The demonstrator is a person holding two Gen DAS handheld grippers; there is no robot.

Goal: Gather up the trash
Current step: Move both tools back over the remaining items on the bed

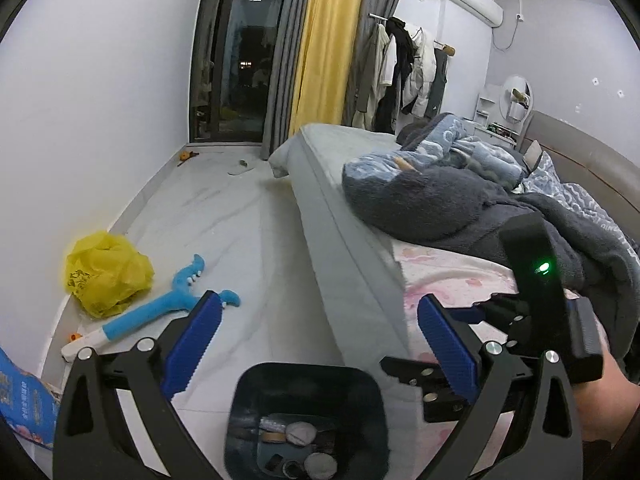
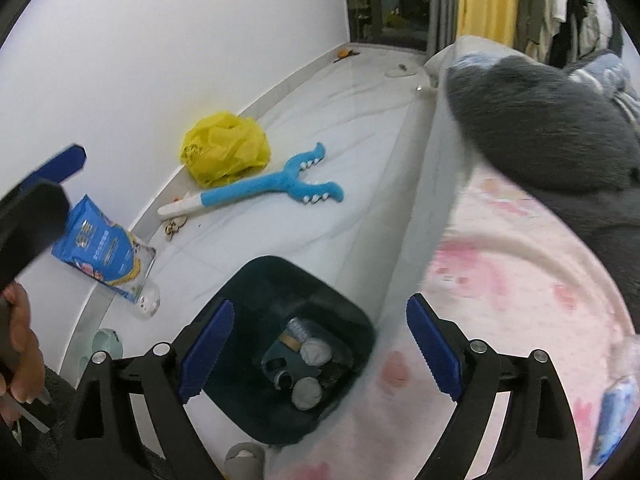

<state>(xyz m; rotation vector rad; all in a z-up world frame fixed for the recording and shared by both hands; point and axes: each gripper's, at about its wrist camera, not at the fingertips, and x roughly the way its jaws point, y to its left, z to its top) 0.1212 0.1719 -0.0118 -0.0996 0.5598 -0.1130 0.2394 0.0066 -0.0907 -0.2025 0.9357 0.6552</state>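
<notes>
A dark bin (image 1: 306,384) (image 2: 260,288) stands on the floor beside the bed, with several pieces of trash inside, among them crumpled tissue balls (image 2: 316,354) and a bottle. My left gripper (image 1: 320,320) is open and empty above the bin. My right gripper (image 2: 320,328) is open and empty, over the bin and the bed edge. A crumpled yellow plastic bag (image 1: 108,274) (image 2: 226,152) lies by the wall. A blue snack bag (image 2: 104,252) (image 1: 24,400) lies near it, beside a clear cup (image 2: 149,300). The left gripper's fingers (image 2: 64,162) show at the right wrist view's left edge.
A blue plush toy (image 1: 160,308) (image 2: 272,184) lies on the white floor. The bed (image 1: 360,264) with a pink sheet (image 2: 520,300) and dark blanket (image 1: 460,208) fills the right. A clothes rack (image 1: 404,68) and curtains (image 1: 328,40) stand at the far end. A slipper (image 2: 244,456) lies by the bin.
</notes>
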